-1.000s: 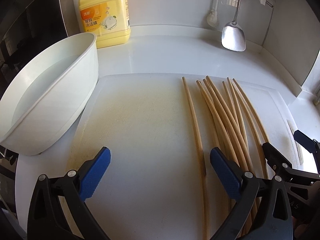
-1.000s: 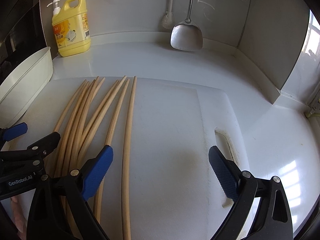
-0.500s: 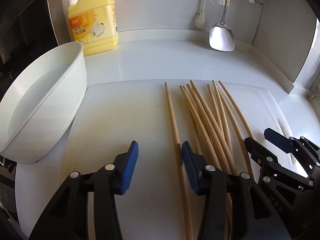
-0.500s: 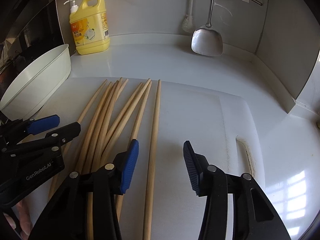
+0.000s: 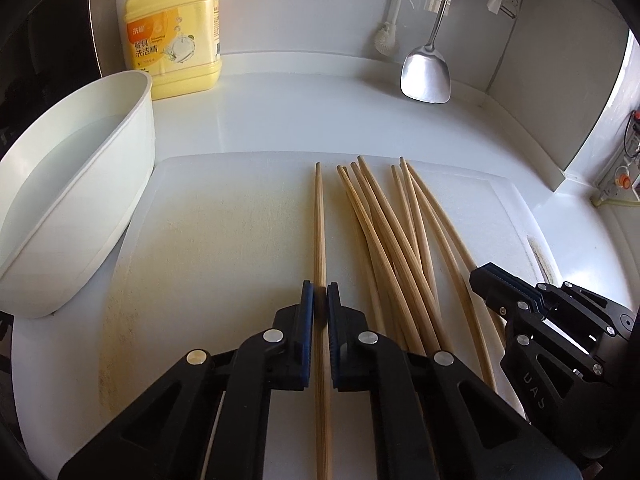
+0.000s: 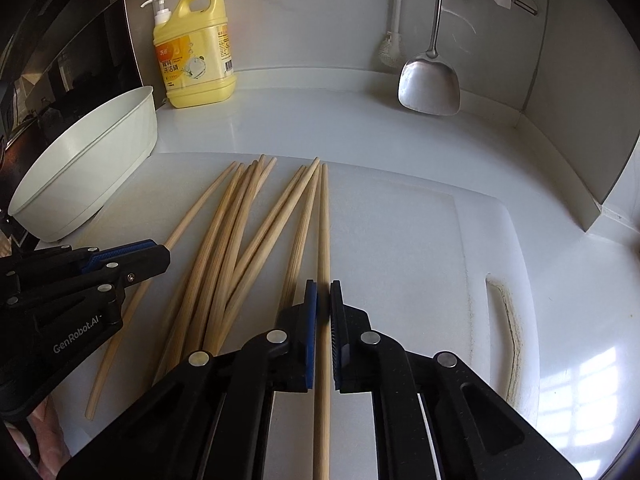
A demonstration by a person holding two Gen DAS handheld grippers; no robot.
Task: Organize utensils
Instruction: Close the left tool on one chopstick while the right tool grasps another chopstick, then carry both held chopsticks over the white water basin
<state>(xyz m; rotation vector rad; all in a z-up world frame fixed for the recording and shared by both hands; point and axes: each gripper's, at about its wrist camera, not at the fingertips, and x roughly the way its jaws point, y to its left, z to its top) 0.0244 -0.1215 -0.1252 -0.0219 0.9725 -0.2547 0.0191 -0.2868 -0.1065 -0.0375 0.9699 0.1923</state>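
Several long bamboo chopsticks (image 5: 396, 236) lie fanned out on a white cutting board (image 5: 224, 240). My left gripper (image 5: 320, 304) is shut on the leftmost chopstick (image 5: 319, 216), which lies apart from the bunch. My right gripper (image 6: 323, 300) is shut on the rightmost chopstick (image 6: 324, 220), at the right edge of the bunch (image 6: 240, 232). Each gripper shows in the other's view: the right one (image 5: 516, 292) at the right, the left one (image 6: 120, 260) at the left.
A white basin (image 5: 68, 184) holding water stands at the board's left edge. A yellow detergent bottle (image 5: 176, 32) stands at the back left. A metal spatula (image 5: 426, 76) and a brush (image 5: 386, 36) hang on the back wall. The board's handle slot (image 6: 506, 332) is at the right.
Both grippers went from wide open to shut, each closing on one chopstick. Both moved sideways to centre over their chopsticks.
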